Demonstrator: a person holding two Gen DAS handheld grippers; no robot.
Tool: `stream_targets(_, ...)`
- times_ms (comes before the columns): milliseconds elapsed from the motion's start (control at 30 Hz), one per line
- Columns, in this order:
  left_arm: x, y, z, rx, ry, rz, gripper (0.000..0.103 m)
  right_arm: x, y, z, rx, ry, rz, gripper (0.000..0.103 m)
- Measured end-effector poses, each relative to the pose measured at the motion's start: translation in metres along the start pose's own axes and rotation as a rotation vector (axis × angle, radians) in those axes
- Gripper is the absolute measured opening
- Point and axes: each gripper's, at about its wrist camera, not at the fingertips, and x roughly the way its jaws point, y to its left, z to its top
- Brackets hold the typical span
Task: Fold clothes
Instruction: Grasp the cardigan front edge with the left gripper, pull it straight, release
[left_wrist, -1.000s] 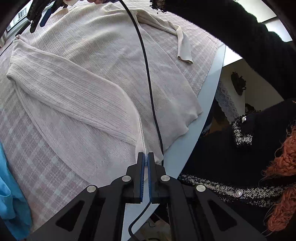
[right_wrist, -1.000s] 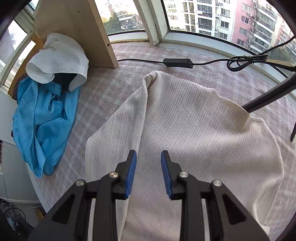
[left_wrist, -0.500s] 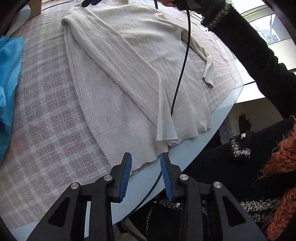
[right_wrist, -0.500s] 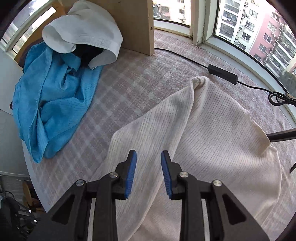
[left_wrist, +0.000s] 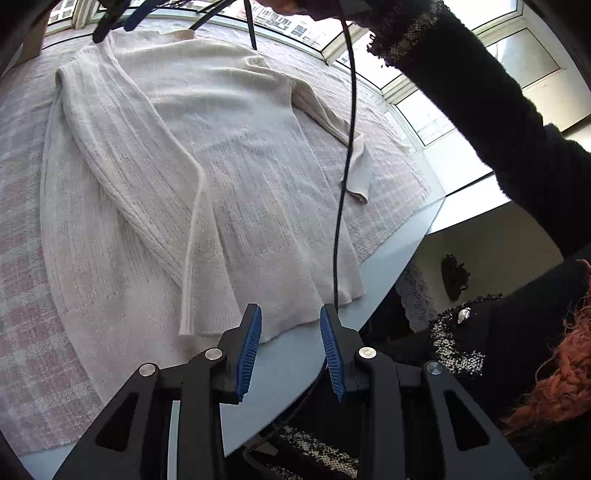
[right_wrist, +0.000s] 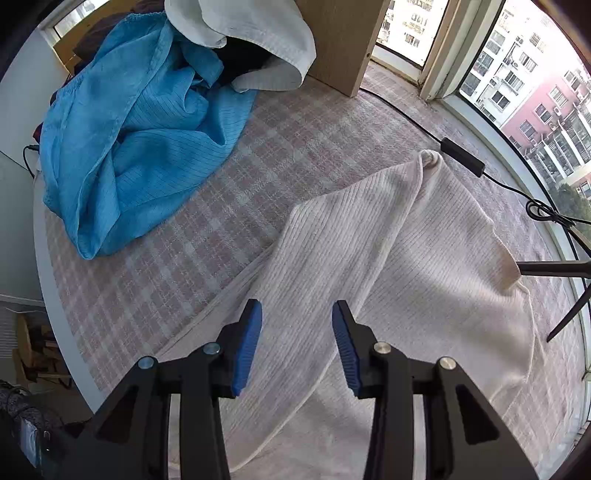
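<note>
In the left wrist view, the left hand-held gripper (left_wrist: 290, 347) hung over the near edge of the table (left_wrist: 295, 363), its jaws partly apart and empty. The cream sweater (left_wrist: 236, 177) lay flat on the plaid cloth (left_wrist: 22, 266), one sleeve folded across its body, with a black cable (left_wrist: 341, 192) hanging over it. In the right wrist view, the right hand-held gripper (right_wrist: 297, 345) hovered above the sweater (right_wrist: 406, 266), its jaws opening with nothing between them. A blue garment (right_wrist: 129, 147) lay far left.

The left claw (left_wrist: 290, 345), pinched together before, now gapes empty over the sweater (left_wrist: 236, 177) hem; the right claw (right_wrist: 297, 347) is opening.
</note>
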Motion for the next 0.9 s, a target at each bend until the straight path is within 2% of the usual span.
stream_targets(67,-0.003,0.023,0.001,-0.051,-0.015,0.108,0.032,0.000,-0.006,-0.005,0.026,-0.006,0.008,0.039)
stream_targets(100,-0.001,0.028,0.002,-0.059,-0.007,0.118,0.032,0.001,-0.007,-0.009,0.036,-0.013,0.014,0.039)
stream_targets(233,0.021,0.025,0.007,-0.038,0.079,0.025,0.032,0.010,-0.005,-0.013,0.045,-0.026,0.002,0.039)
stream_targets(400,0.008,-0.009,0.002,0.058,0.035,0.015,0.034,0.025,0.004,-0.005,0.047,-0.013,0.036,0.039)
stream_targets(433,0.009,-0.009,0.001,0.046,0.034,0.026,0.034,0.028,0.009,-0.003,0.040,-0.010,0.041,0.039)
stream_targets(600,0.030,0.023,-0.003,-0.137,0.072,0.126,0.033,0.049,0.032,0.008,-0.015,0.031,0.001,0.039)
stream_targets(633,0.035,0.023,-0.003,-0.144,0.080,0.136,0.033,0.054,0.035,0.010,-0.022,0.042,-0.005,0.039)
stream_targets(700,0.045,0.016,-0.003,-0.124,0.085,0.142,0.033,0.063,0.039,0.013,-0.032,0.064,-0.017,0.039)
stream_targets(833,0.048,0.019,-0.002,-0.172,0.046,0.108,0.033,0.078,0.043,0.017,-0.039,0.104,-0.049,0.039)
stream_targets(900,0.046,0.023,-0.002,-0.195,0.024,0.091,0.025,0.083,0.043,0.019,-0.037,0.123,-0.056,0.039)
